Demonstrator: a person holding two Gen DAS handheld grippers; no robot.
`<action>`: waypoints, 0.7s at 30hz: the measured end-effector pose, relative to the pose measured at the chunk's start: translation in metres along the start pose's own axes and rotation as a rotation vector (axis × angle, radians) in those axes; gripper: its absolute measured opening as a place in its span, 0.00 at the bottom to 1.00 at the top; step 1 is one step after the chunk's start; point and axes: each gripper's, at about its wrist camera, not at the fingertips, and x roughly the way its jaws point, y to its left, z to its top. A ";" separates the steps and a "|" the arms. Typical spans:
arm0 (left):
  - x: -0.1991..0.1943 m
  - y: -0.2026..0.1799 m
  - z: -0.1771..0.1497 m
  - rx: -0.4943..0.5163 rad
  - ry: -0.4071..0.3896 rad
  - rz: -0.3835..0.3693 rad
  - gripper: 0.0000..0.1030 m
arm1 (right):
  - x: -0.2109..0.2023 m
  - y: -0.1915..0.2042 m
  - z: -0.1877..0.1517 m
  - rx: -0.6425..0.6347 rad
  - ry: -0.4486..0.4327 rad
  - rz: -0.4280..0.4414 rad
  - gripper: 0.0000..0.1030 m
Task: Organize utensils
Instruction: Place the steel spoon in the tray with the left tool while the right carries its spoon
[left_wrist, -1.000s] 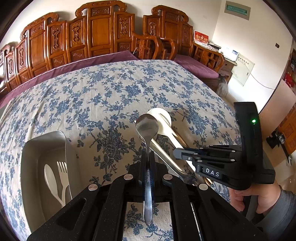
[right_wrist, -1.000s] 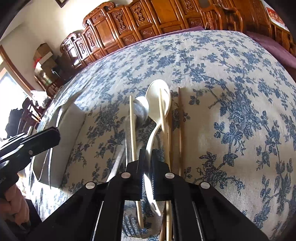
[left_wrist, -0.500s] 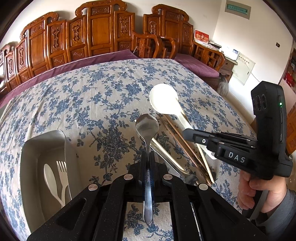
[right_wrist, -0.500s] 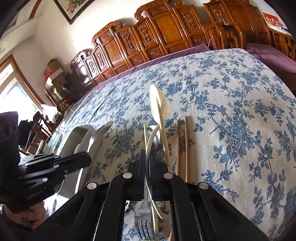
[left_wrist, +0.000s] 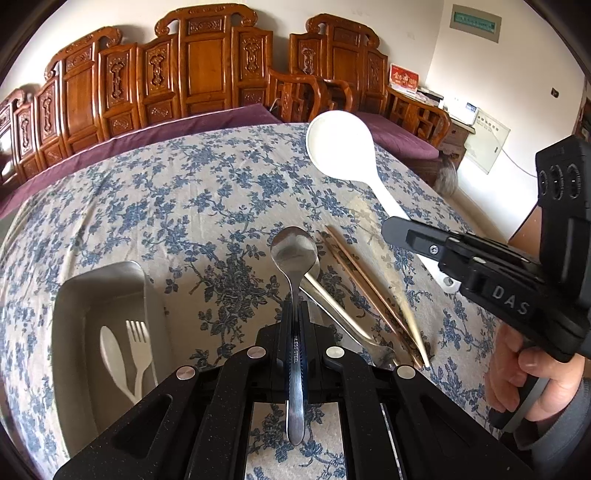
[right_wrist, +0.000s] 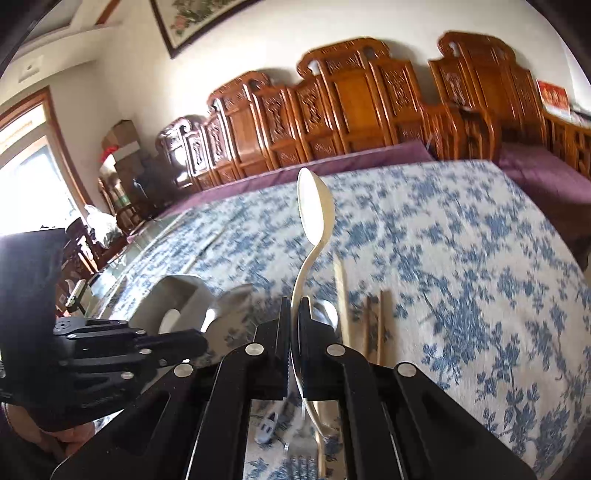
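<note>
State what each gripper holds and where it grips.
Left gripper clamps the metal spoon by its handle. Right gripper clamps the white spoon by its handle.

Left gripper (left_wrist: 294, 314) clamping steel spoon (left_wrist: 293, 254), right gripper (left_wrist: 397, 225) lifting white ladle (left_wrist: 341, 147), tray (left_wrist: 74, 295) alongside

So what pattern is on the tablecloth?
Blue flowers on a cream ground; the tablecloth shows best in the left wrist view.
</note>
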 end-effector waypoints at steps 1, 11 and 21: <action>-0.003 0.002 0.000 -0.001 -0.005 0.003 0.02 | -0.001 0.003 0.002 -0.005 -0.004 0.003 0.05; -0.039 0.031 -0.005 -0.049 -0.046 0.038 0.02 | 0.004 0.028 -0.010 -0.048 0.037 -0.009 0.05; -0.062 0.067 -0.018 -0.113 -0.050 0.094 0.02 | 0.014 0.061 -0.030 -0.098 0.090 0.014 0.05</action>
